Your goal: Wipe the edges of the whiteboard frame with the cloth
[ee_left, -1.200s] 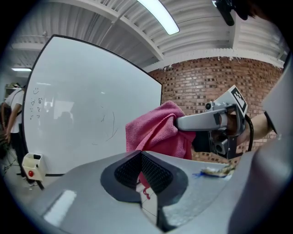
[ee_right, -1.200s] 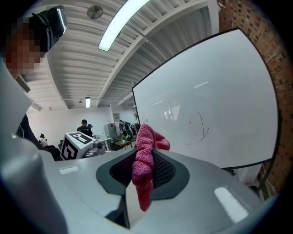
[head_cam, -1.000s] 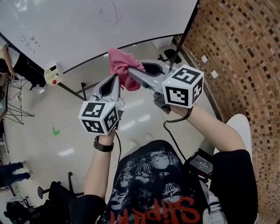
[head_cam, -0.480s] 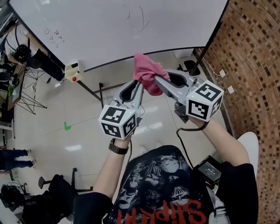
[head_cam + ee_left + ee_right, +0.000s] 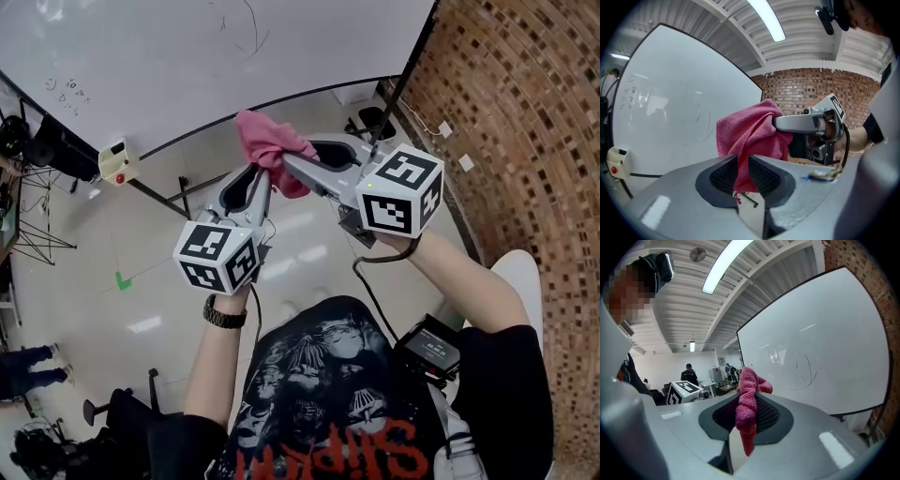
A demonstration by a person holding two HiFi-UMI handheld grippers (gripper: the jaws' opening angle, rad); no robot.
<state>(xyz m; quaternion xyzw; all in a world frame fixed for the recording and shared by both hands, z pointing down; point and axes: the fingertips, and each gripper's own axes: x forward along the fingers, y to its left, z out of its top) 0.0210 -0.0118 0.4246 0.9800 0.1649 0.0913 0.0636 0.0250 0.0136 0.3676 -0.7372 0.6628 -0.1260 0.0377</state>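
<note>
A pink cloth (image 5: 267,145) hangs bunched in the air in front of the whiteboard (image 5: 159,56), a little below its dark bottom frame edge (image 5: 281,97). Both grippers pinch it. My left gripper (image 5: 263,178) comes up from the lower left and is shut on a lower fold of the cloth (image 5: 750,140). My right gripper (image 5: 291,164) reaches in from the right, shut on the same cloth (image 5: 746,401). In the left gripper view the right gripper (image 5: 780,124) shows beside the cloth. The whiteboard (image 5: 820,348) carries faint pen marks.
A cream box with a red button (image 5: 116,160) hangs at the board's lower left edge. The board's black stand leg (image 5: 155,199) runs across the pale floor. A brick wall (image 5: 516,122) rises on the right. Chairs and tripods (image 5: 28,234) stand at the left.
The view has swung back, so the board and both grippers sit further left and slightly higher than half a second ago. Both grippers keep their hold on the cloth.
</note>
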